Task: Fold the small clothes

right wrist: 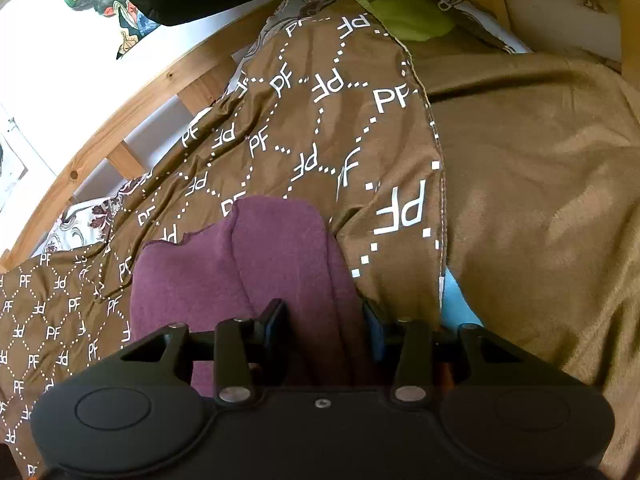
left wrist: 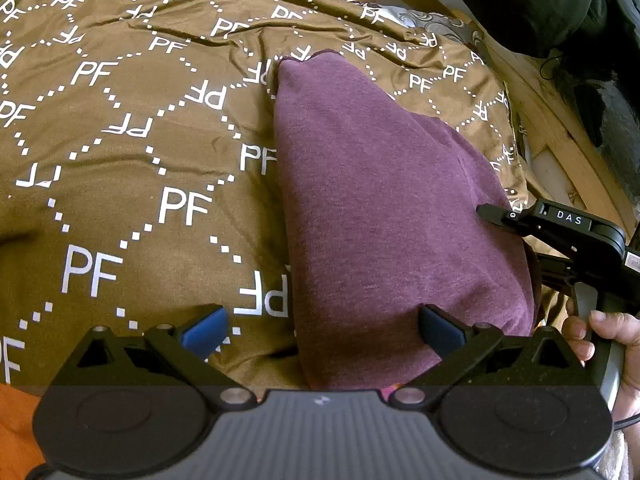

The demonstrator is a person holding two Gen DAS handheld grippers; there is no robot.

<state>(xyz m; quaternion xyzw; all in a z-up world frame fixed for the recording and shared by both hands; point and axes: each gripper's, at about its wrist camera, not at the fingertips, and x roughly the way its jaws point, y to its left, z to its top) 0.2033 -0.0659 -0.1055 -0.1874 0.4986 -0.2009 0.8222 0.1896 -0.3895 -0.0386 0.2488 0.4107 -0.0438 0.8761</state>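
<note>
We find the purple garment (left wrist: 392, 216) folded narrow on the brown bedcover (left wrist: 120, 140); its surface lies smooth. The left gripper (left wrist: 320, 332) stands wide open, gripping nothing; the right gripper (right wrist: 326, 320) pinches a garment fold.

Garment (left wrist: 384, 208) on quilt (left wrist: 132, 152), on bed; blanket (right wrist: 540, 184) beside quilt; wooden frame (right wrist: 132, 108) behind.

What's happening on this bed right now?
A person is folding a small purple garment laid on a brown bedspread printed with PF letters. The right claw has a raised fold along the garment's edge between its fingers and appears clamped on it. The left claw is open near the garment's closest end, one finger over the cloth and the other over the bedspread, gripping nothing. A hand holds the right tool's handle.
</note>
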